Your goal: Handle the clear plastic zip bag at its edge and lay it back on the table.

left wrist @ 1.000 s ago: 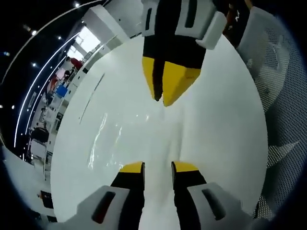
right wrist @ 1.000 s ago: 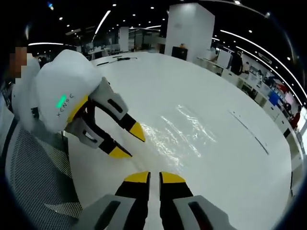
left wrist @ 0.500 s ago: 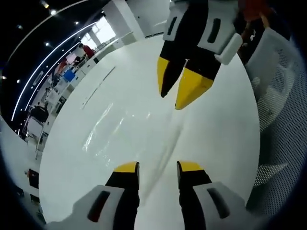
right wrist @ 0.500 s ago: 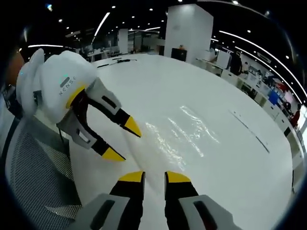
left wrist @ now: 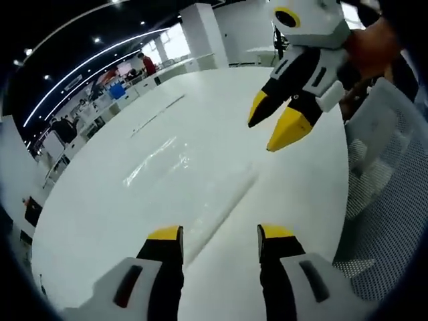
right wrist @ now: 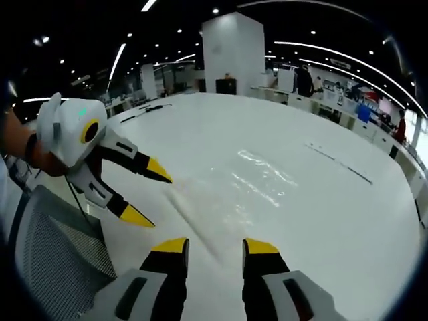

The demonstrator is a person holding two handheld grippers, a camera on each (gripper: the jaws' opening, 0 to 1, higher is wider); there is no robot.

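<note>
On the white table (left wrist: 314,194), no lettering, brand mark or label could be read on anything; the only marking was a small green light on the white housing of the left gripper as seen from the right gripper view. The table was broad, glossy and round-edged, and it mirrored the ceiling lights in pale streaks. Beyond the table's far edge lay a large open hall with a dark ceiling, long strip lights and spot lamps, a white square pillar (right wrist: 233,50), and rows of desks with people at them, too small to describe. Just off the table's near edge stood a chair with a grey mesh back (right wrist: 50,254).

The clear plastic zip bag (left wrist: 200,200) lay flat on the table, nearly invisible except for its wrinkled sheen and a long straight edge that ran diagonally across the table top. In the right gripper view the bag (right wrist: 231,190) showed as the same glinting, creased film near the middle of the table.

The left gripper (left wrist: 221,234) hung above the table with its yellow-tipped black jaws set well apart, the bag's straight edge running between them below, touching neither. The right gripper (right wrist: 214,246) likewise had its jaws spread, nothing between them, over the near part of the table. Each gripper appeared in the other's view, raised clear of the table and held by a hand (left wrist: 374,47).
</note>
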